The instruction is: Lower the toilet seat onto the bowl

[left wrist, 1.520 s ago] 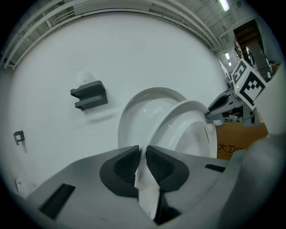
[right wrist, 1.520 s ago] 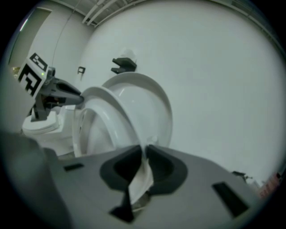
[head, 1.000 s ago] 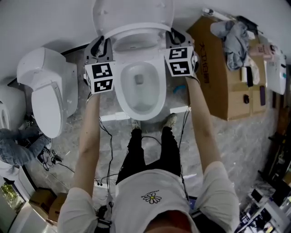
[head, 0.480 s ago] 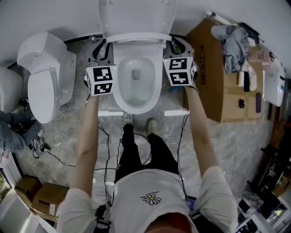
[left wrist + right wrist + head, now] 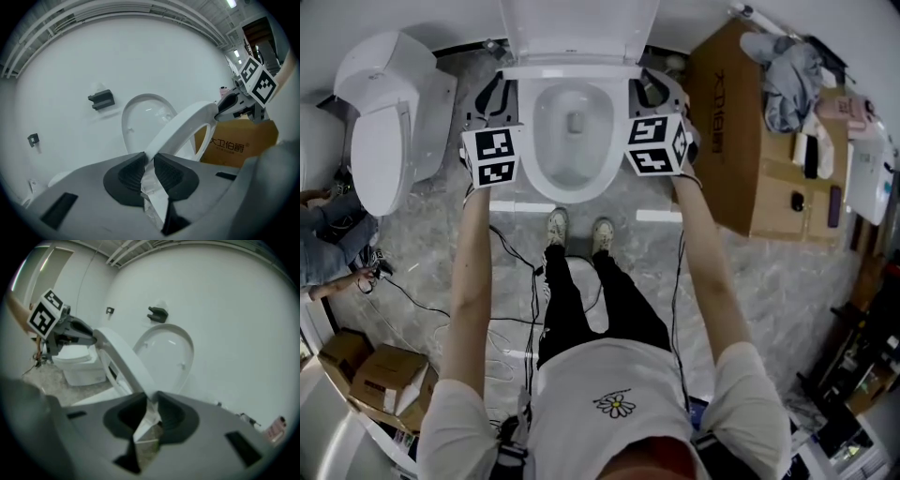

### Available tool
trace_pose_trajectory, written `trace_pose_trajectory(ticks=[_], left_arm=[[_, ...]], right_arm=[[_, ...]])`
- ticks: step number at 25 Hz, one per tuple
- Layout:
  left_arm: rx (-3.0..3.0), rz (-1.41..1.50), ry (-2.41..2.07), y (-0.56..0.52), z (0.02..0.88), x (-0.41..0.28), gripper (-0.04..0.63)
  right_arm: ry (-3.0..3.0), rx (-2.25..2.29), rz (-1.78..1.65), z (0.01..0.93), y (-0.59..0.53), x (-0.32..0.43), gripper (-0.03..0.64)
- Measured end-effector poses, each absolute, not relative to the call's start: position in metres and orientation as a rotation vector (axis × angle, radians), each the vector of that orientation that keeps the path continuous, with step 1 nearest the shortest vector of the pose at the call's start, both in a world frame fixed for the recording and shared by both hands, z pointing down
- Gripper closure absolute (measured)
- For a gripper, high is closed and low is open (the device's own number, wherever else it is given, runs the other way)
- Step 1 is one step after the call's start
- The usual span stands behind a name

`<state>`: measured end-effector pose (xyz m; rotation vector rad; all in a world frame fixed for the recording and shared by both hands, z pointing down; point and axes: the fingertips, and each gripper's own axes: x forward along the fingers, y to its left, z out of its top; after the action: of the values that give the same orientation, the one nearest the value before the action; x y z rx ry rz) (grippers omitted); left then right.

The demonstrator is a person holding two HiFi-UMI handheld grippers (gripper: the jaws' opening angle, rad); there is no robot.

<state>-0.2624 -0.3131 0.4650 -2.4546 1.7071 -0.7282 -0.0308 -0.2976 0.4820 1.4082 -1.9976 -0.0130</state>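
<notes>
The white toilet seat (image 5: 570, 71) is half raised and tilted over the bowl (image 5: 572, 141), with the lid (image 5: 579, 26) upright behind it. My left gripper (image 5: 502, 91) grips the seat's left side, its pads closed on the rim (image 5: 187, 126). My right gripper (image 5: 643, 86) holds the right side; the seat rim (image 5: 124, 359) lies between its pads while its jaws are opening. The left gripper view shows its jaws (image 5: 150, 161) pinching the rim, with the lid (image 5: 143, 117) behind. In the right gripper view, the jaws (image 5: 152, 405) still touch the rim.
A second white toilet (image 5: 384, 131) stands at the left. A large cardboard box (image 5: 741, 141) with clothes (image 5: 787, 70) on top stands at the right. Cables (image 5: 516, 309) trail over the marble floor by my feet (image 5: 577, 230). Small boxes (image 5: 375, 375) lie at lower left.
The person has stepped back, so the toilet sits higher in the head view. Both grippers have stayed on the seat's sides. The seat's front edge now shows as a thinner band.
</notes>
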Motion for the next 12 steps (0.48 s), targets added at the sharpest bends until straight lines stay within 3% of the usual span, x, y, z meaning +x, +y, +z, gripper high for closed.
trace_pose_trajectory(ticks=[12], left_arm=[[-2.505,-0.854,1.571,-0.256,0.501,-0.266,0.509]], right_arm=[[-1.967,1.357,-0.006,0.514,-0.243,-0.036,0.52]])
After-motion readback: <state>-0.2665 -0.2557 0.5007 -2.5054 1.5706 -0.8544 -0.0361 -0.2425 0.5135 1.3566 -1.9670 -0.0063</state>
